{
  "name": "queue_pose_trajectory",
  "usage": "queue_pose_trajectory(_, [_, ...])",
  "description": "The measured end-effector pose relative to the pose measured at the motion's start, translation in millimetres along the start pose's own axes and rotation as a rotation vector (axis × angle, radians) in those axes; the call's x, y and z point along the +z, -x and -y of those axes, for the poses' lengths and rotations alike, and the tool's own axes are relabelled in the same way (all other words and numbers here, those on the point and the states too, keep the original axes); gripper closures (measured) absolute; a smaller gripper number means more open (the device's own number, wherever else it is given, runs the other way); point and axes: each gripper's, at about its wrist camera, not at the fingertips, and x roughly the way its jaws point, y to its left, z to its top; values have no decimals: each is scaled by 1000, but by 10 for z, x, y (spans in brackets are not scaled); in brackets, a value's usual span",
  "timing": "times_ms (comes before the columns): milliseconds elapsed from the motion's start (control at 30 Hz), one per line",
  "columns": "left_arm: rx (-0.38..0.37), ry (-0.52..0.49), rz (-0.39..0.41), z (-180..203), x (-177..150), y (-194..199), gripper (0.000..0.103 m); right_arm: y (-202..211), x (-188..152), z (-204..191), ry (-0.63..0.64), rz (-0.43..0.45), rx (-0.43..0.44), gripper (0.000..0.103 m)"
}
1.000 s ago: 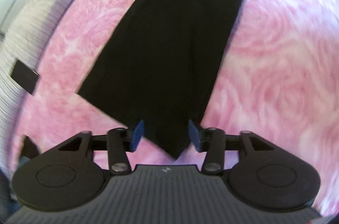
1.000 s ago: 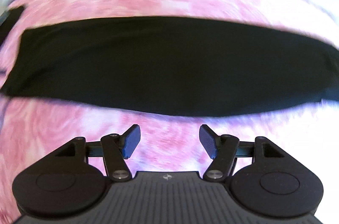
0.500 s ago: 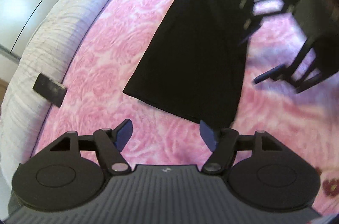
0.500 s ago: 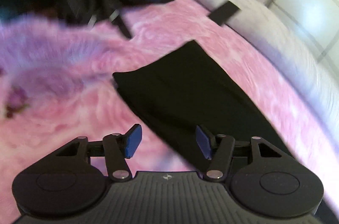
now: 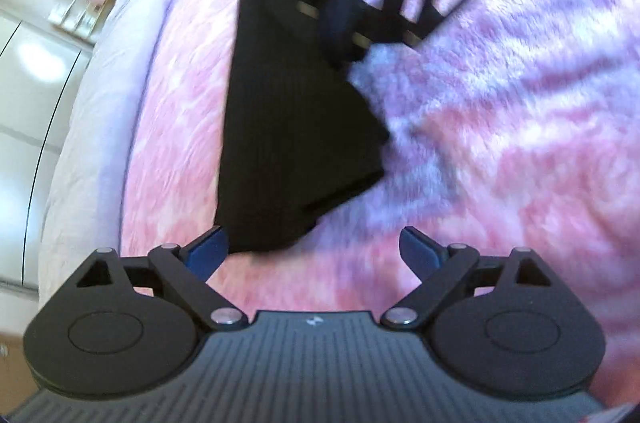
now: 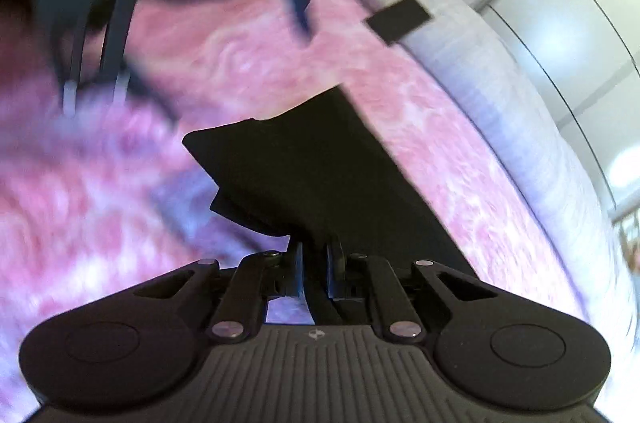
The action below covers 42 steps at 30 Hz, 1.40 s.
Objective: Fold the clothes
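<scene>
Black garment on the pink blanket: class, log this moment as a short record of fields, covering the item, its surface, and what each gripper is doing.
item: black garment, long folded strip
surface: pink blanket on a bed
left gripper: open, hovering at one end of the garment, gripping nothing
right gripper: shut on the garment's other end
garment state: end near the right gripper lifted and rumpled
image quality: motion blur in both views

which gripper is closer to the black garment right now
Right. The right gripper is shut on one end of the black garment; the left gripper is open, its fingers just short of the other end.
</scene>
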Motion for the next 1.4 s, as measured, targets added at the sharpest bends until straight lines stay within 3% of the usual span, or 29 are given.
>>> queue_pose_trajectory(67, [25, -1, 15, -47, 64, -125, 14, 88, 45, 117, -59, 2, 2, 94])
queue_pose_trajectory(100, [40, 5, 19, -83, 98, -186, 19, 122, 67, 167, -84, 5, 1, 94])
queue_pose_trajectory(167, [41, 14, 24, -174, 145, -230, 54, 180, 91, 238, -112, 17, -2, 94])
queue_pose_trajectory(200, [34, 19, 25, -224, 162, -228, 94, 201, 85, 249, -113, 22, -3, 94])
queue_pose_trajectory(233, [26, 23, 26, -275, 179, -226, 98, 215, 67, 250, -111, 25, 1, 94])
queue_pose_trajectory(367, [-4, 41, 32, -478, 247, -219, 98, 248, -93, 197, -97, 36, -2, 92])
queue_pose_trajectory(433, [-17, 52, 35, -574, 279, -208, 98, 248, -207, 149, -82, 39, -22, 65])
queue_pose_trajectory(467, [-13, 64, 37, -606, 289, -177, 98, 218, -269, 120, -72, 34, -53, 42])
queue_pose_trajectory(500, [-9, 75, 39, -637, 299, -146, 98, 193, -349, 90, -67, 21, -83, 37])
queue_pose_trajectory(633, [2, 81, 42, -753, 363, -99, 98, -23, -587, 30, -35, -66, -148, 36])
queue_pose_trajectory(733, [15, 10, 39, -765, 413, -72, 98, -181, -580, 56, -17, -75, -190, 46])
queue_pose_trajectory(800, [35, -50, 34, -783, 473, -23, 98, -232, -510, 172, -82, -89, -167, 87])
queue_pose_trajectory(833, [54, -70, 31, -831, 530, 9, 98, -212, -475, 241, -120, -91, -156, 92])
queue_pose_trajectory(900, [91, -105, 28, -936, 677, 66, 98, -163, -411, 380, -196, -91, -134, 94])
queue_pose_trajectory(967, [124, -124, 45, -1104, 1054, 65, 98, -37, -410, 543, -284, -64, -110, 95])
queue_pose_trajectory(1100, [189, -160, 79, -1441, 1808, 62, 98, 255, -620, 1097, -593, 16, -15, 98])
queue_pose_trajectory(1233, [225, -198, 139, -1697, 2787, -151, 98, 618, -1189, 1810, -944, 120, 86, 100])
queue_pose_trajectory(1333, [220, -194, 193, -1821, 3607, -502, 97, 801, -1728, 2398, -1096, 176, 123, 99])
queue_pose_trajectory(1400, [182, -96, 143, -1833, 3602, -701, 93, 861, -2127, 2794, -1161, 195, 128, 99])
